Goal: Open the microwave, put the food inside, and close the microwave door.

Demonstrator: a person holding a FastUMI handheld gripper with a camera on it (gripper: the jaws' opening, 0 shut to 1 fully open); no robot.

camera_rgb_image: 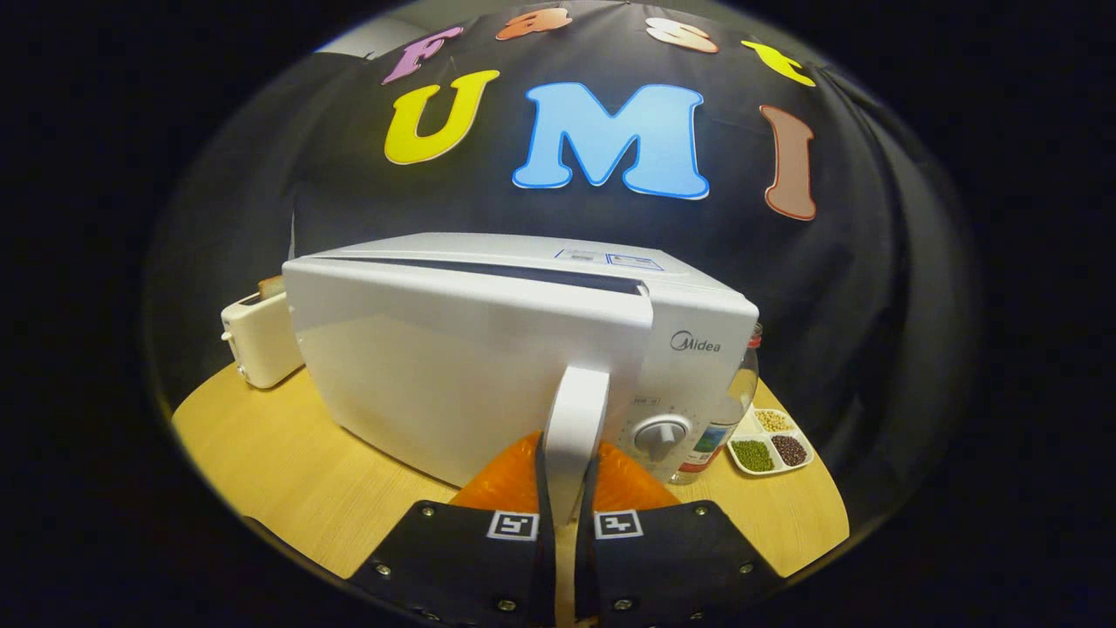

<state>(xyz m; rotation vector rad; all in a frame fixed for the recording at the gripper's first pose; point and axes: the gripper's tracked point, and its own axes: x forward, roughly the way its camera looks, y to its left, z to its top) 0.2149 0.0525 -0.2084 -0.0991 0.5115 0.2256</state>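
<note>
Round counter (pixel 261 445), pale wood grain, light yellow-tan, bare toward the near left. Black cloth wall hung close behind it, draped in soft folds down the right side. A strip of lighter room wall showed above the cloth at upper left. Lighting was warm on the wood, dim at the margins.

Microwave (pixel 436 366) stood mid-counter, white, turned at an angle. Its door (pixel 453 349) was swung a little out from the body; a dark gap ran along the door's top edge. The door's white handle (pixel 577 419) hung down at its free edge. A control panel with a round dial (pixel 661 436) sat on the body just right of the handle.

Tool (pixel 565 501) was clamped on the handle: both orange fingers (pixel 514 480) pressed its lower end, one on each side, with the handle running between them. Black finger mounts with square markers sat nearest the camera.

Toaster (pixel 260 340), white, stood behind the microwave's left side, a slice of bread (pixel 271 285) poking from its slot. Could not tell whether it touched the microwave.

Clear glass bottle (pixel 737 410) stood at the microwave's right side, partly hidden by it. Just beside the bottle, a small white divided dish (pixel 772 445) held green, dark reddish and pale yellow grains in separate compartments, near the counter's right rim.
</note>
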